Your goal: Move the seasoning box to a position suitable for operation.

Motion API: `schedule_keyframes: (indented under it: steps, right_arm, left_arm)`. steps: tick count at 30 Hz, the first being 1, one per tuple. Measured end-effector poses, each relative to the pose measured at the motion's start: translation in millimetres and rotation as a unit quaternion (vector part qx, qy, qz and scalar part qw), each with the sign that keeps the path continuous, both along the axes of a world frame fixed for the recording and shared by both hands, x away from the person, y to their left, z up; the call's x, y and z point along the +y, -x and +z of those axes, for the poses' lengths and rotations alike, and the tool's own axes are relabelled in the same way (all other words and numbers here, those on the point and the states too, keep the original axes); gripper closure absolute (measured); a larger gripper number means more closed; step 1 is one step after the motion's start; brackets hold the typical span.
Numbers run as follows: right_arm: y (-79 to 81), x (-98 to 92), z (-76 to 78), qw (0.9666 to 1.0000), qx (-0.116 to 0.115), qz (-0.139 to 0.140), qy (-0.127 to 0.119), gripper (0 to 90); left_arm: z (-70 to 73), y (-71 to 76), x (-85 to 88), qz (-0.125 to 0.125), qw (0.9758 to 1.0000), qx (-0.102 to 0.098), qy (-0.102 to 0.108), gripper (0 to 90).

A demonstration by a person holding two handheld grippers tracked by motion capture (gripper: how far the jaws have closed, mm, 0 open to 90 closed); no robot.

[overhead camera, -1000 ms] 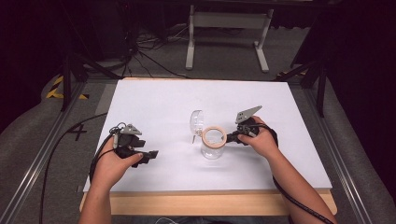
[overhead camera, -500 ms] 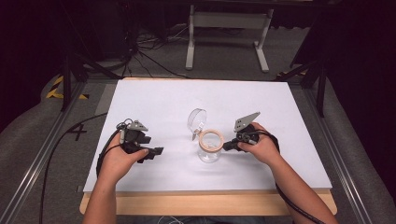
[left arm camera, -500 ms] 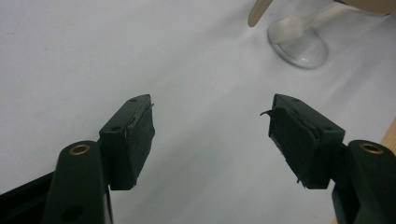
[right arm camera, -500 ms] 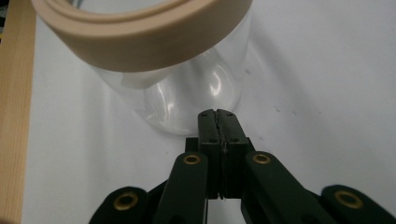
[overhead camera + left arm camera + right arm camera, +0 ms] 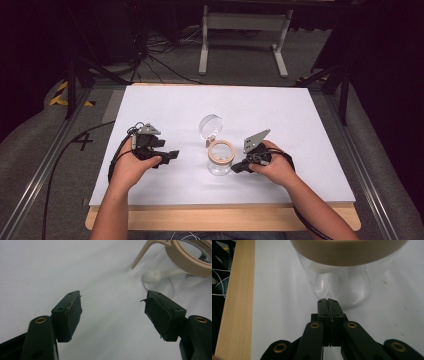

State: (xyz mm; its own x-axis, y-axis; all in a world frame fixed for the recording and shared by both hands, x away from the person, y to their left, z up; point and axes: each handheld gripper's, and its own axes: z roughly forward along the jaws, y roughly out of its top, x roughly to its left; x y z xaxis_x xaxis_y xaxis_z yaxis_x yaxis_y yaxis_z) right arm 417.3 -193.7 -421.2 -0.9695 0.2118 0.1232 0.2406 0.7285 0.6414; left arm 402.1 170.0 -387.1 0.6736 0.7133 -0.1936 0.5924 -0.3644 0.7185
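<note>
The right gripper [image 5: 330, 301], pressed together and empty, sits just before the clear glass jar with tan rim [image 5: 221, 159] on the white surface [image 5: 300, 130]. The left gripper [image 5: 113, 312] is spread, the jar just beyond. The jar is probably rigid, slippery, fragile; grip its rim.

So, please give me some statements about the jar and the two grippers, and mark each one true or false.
1. The left gripper is open with nothing between its jaws. True.
2. The right gripper is wide open. False: its jaws are pressed together.
3. The clear jar stands on the white table. True.
4. The jar's lid is closed. False: it is swung open behind the beige rim.
</note>
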Motion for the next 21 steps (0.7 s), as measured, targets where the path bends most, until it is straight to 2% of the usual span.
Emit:
schedule_keyframes:
  steps: [5, 7, 9, 11, 12, 15, 17, 19, 21]
  right_arm:
    - [5.8, 8.8, -0.5, 0.9999, -0.001, 0.010, 0.000, 89.9]
    - [6.4, 8.7, 1.0, 0.9999, -0.001, 0.013, -0.002, 90.0]
    - [5.2, 4.1, 4.7, 1.0000, -0.003, 0.009, -0.001, 90.0]
    - [2.8, -3.0, 8.3, 0.9999, -0.009, -0.014, 0.000, 90.0]
    - [1.1, -6.8, 9.5, 0.9993, -0.016, -0.035, 0.004, 90.0]
    - [-7.0, -15.3, 9.1, 0.9955, -0.027, -0.088, -0.019, 90.0]
    - [-10.9, -16.0, 7.5, 0.9938, -0.038, -0.101, -0.029, 90.0]
    - [-12.7, -13.4, 6.2, 0.9936, -0.037, -0.101, -0.036, 90.0]
    - [-12.6, -9.0, 4.9, 0.9941, -0.037, -0.096, -0.032, 90.0]
  left_arm:
    - [-0.1, -1.1, 0.7, -0.011, 0.9998, 0.014, 0.002, 41.4]
    - [1.0, -2.0, 2.6, -0.015, 0.9998, 0.009, -0.002, 45.6]
    - [2.8, -1.5, 4.1, -0.010, 0.9998, 0.013, 0.007, 48.5]
    - [4.5, -1.2, 5.9, -0.008, 0.9998, 0.011, 0.012, 50.5]
    - [4.8, -1.3, 6.6, -0.008, 0.9998, 0.008, 0.014, 50.8]
    - [5.1, 0.0, 7.5, -0.005, 0.9999, 0.009, 0.012, 51.3]
    - [4.7, 0.4, 7.6, -0.005, 0.9998, 0.009, 0.014, 51.2]
    - [4.5, 0.4, 7.9, -0.004, 0.9998, 0.009, 0.015, 51.4]
    - [4.7, 0.3, 8.1, -0.003, 0.9998, 0.009, 0.017, 52.4]
